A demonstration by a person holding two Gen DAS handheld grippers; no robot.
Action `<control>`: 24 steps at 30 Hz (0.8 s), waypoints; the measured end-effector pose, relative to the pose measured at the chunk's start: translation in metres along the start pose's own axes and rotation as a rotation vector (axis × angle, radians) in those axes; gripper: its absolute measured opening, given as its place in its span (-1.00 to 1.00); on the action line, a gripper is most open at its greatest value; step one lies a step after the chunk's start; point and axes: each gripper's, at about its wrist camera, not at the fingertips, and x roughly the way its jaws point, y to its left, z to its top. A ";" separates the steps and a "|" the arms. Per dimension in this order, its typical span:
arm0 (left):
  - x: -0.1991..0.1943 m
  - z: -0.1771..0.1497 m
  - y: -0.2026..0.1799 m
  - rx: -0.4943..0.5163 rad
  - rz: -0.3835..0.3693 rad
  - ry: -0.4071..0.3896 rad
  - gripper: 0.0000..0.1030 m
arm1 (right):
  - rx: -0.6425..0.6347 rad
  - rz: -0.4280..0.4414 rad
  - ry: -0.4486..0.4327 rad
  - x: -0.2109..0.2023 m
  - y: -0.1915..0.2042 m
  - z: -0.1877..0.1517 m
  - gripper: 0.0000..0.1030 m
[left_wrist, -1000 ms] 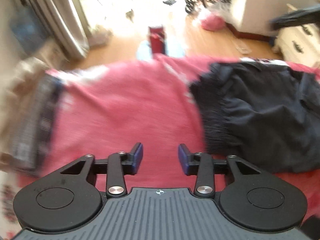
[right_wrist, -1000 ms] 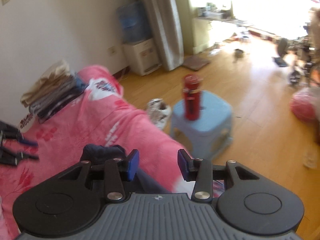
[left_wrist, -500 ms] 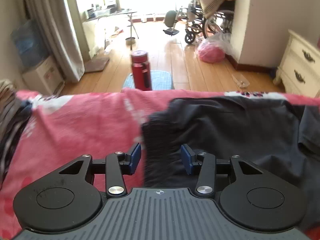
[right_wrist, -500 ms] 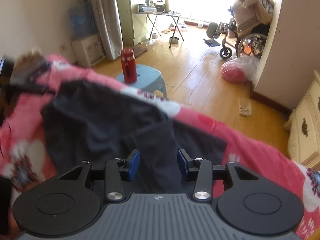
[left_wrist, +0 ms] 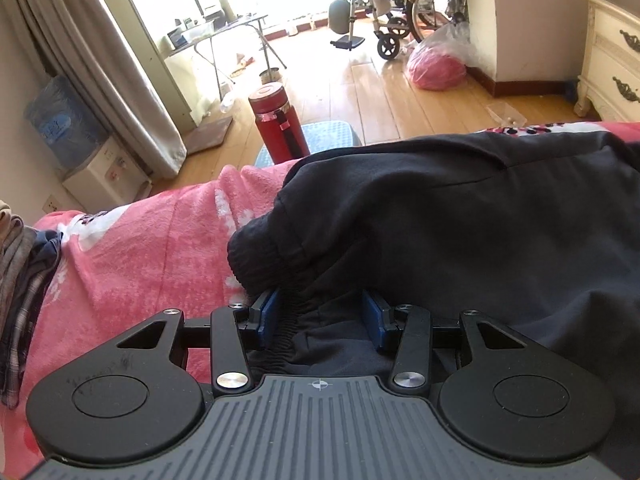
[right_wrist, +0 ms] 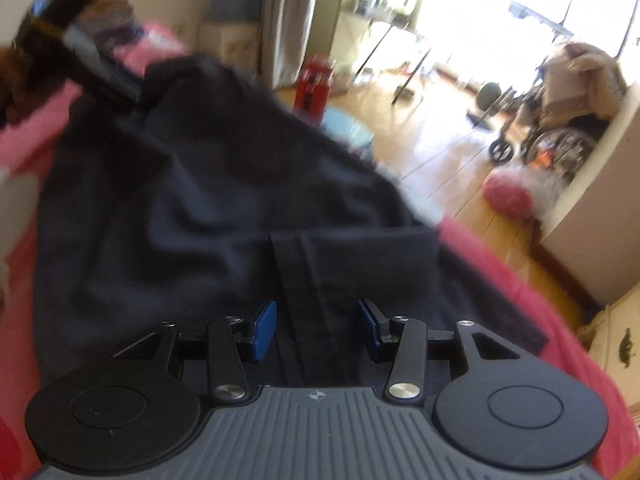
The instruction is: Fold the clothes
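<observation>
Left wrist view, left to right: a stack of folded clothes [left_wrist: 20, 280] lies at the far left edge of the bed; a pink blanket [left_wrist: 152, 252] covers the bed; a red bottle [left_wrist: 280, 124] stands on a blue stool [left_wrist: 328, 132] on the floor beyond the bed; black trousers [left_wrist: 460, 220] lie spread on the blanket, bunched elastic waistband toward the left gripper [left_wrist: 320, 314]; its jaws stand open, one on each side of the waistband, the fabric between them but not clamped. Right wrist view, blurred: the trousers extend away across the blanket; the right gripper [right_wrist: 318, 328] sits over a seamed strip of the fabric; its jaws stand open, not clamped.
</observation>
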 end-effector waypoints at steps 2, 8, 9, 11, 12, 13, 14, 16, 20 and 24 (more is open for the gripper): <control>0.001 -0.001 -0.001 0.003 0.001 -0.001 -0.14 | 0.045 0.022 -0.013 0.002 -0.010 -0.003 -0.38; 0.001 -0.002 -0.001 0.002 -0.007 -0.005 -0.14 | 0.388 -0.002 -0.093 -0.025 -0.079 -0.011 -0.89; 0.001 -0.002 -0.001 0.002 -0.008 -0.006 -0.14 | 0.466 -0.007 -0.105 -0.030 -0.095 -0.016 -0.89; 0.000 -0.002 0.000 0.001 -0.012 -0.008 -0.14 | 0.644 0.011 -0.109 -0.033 -0.128 -0.032 -0.87; 0.001 -0.002 0.000 -0.001 -0.013 -0.009 -0.14 | 0.753 0.049 -0.110 -0.032 -0.146 -0.043 -0.84; 0.001 -0.002 0.000 -0.003 -0.014 -0.009 -0.14 | 0.825 0.081 -0.123 -0.032 -0.154 -0.052 -0.81; 0.001 -0.002 0.000 -0.004 -0.014 -0.009 -0.14 | 0.884 0.109 -0.139 -0.032 -0.160 -0.061 -0.78; 0.001 -0.002 0.000 -0.005 -0.014 -0.008 -0.14 | 1.002 0.166 -0.172 -0.032 -0.172 -0.079 -0.47; 0.001 -0.002 0.000 -0.005 -0.009 -0.007 -0.14 | 1.236 0.283 -0.239 -0.033 -0.195 -0.116 -0.14; 0.002 -0.002 -0.001 -0.001 -0.004 -0.007 -0.14 | 1.306 0.291 -0.247 -0.034 -0.208 -0.129 -0.11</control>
